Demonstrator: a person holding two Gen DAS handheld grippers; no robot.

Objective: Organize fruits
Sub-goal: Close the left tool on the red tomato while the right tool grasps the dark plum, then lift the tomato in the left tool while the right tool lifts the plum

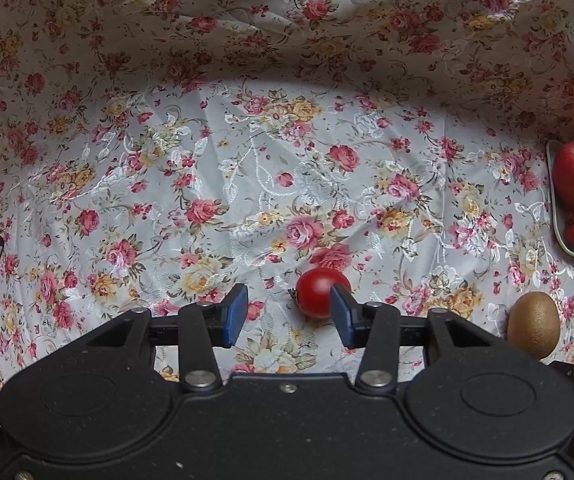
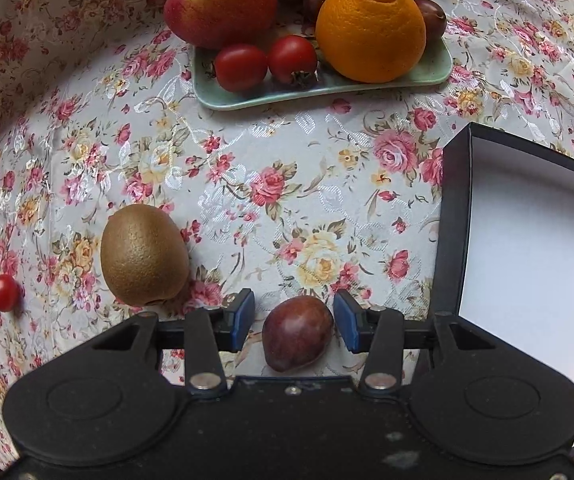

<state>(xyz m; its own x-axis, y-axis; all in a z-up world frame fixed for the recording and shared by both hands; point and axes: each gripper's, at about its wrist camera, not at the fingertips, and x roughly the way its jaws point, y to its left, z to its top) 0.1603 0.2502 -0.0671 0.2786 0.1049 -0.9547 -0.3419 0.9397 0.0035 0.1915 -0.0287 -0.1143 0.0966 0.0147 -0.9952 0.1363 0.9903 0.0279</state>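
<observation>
One plum (image 2: 297,333) between right gripper (image 2: 294,320) fingers

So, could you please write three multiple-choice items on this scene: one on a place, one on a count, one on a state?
1. The plum lies:
A. between the right gripper's open fingers
B. on the plate
C. inside the box

2. Tomatoes on the plate, right wrist view:
A. none
B. two
C. five

3. The left gripper is:
A. shut on the kiwi
B. open
C. shut on nothing

Answers: 1 A, it sits on the cloth in the gap. 2 B, two at the front rim. 3 B, fingers apart, loose tomato beyond.
</observation>
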